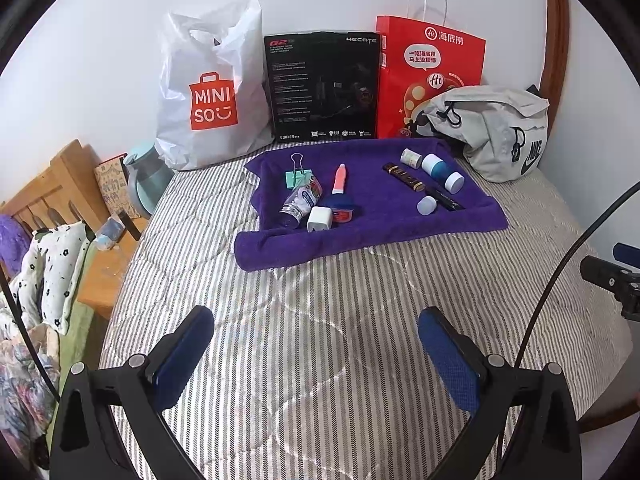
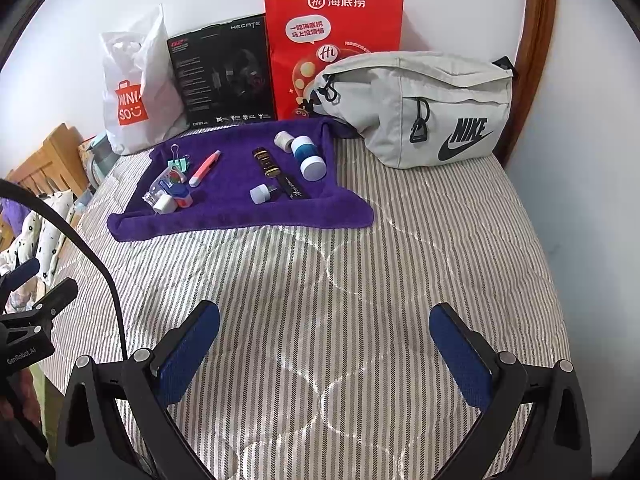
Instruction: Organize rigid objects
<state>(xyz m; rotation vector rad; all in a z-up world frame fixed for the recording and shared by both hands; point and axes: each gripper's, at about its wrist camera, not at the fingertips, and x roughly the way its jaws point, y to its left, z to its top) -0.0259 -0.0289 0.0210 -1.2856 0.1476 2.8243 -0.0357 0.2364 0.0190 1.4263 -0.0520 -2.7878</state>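
A purple towel [image 1: 400, 220] [image 2: 248, 216] lies on the striped bed and carries small items. On its left: a green binder clip [image 1: 296, 176], a pink pen [image 1: 339, 179] [image 2: 205, 168], a crumpled tube [image 1: 302, 200], a white charger plug [image 1: 319, 219] [image 2: 164, 204] and a blue-lidded jar [image 1: 340, 206]. On its right: a blue-and-white bottle [image 1: 442, 172] [image 2: 308, 158], a small white roll [image 1: 411, 157], a dark gold-trimmed bar [image 1: 404, 176] [image 2: 266, 162], a black pen [image 1: 448, 200] and a pale cap [image 1: 426, 205] [image 2: 259, 193]. My left gripper [image 1: 316, 320] and right gripper [image 2: 325, 316] hover open over the bed, well short of the towel, empty.
A grey Nike bag [image 2: 420, 108] [image 1: 488, 128] lies right of the towel. Behind stand a white Miniso bag [image 1: 208, 96], a black headset box [image 1: 324, 88] and a red paper bag [image 1: 428, 72] against the wall. A wooden nightstand [image 1: 104, 276] with a teal jug [image 1: 142, 180] sits left.
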